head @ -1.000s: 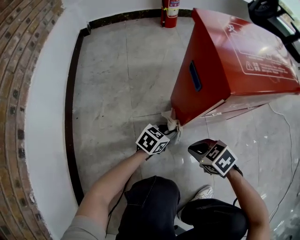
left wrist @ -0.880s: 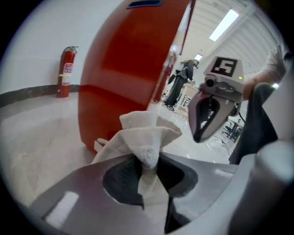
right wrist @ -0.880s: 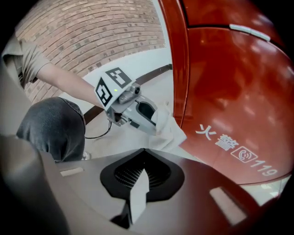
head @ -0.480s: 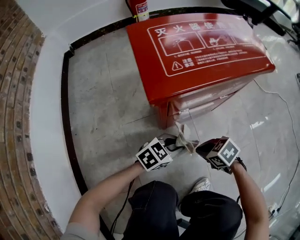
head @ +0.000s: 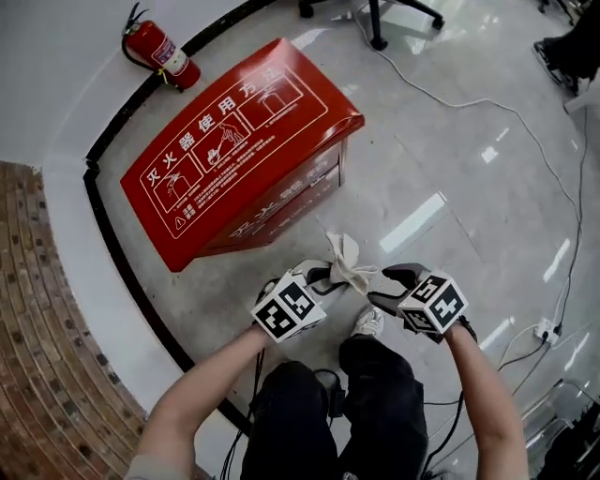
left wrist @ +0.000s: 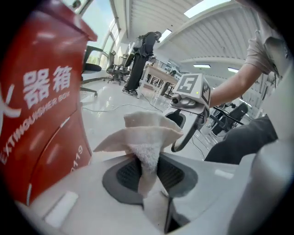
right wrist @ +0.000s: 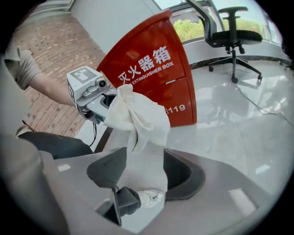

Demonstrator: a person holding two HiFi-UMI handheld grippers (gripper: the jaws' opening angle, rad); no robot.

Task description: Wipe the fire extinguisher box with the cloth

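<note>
Nearest, over the knees: grips cloth [head: 345,262] tight in left gripper [head: 323,275], fingers clenched on a bunched fold. Beside it, right gripper [head: 378,283]: fingers released, just been spreading, with the cloth's tail slack between them, unpinched. Reads as a regrip between passes, clear of the box [head: 234,150]. Beyond, near the floor's [head: 441,122] curved edge: that box, sloped lid up, touching neither cloth nor grippers. Calls next for carrying the cloth forward and down, flattening it on lid or front, then dragging across under steady pressure. Farther, at that same edge: extinguisher [head: 155,49]. Cut off at the top: chair [head: 375,19], only its base showing. Cannot tell which faces are wiped already; box's back and far side hidden.
</note>
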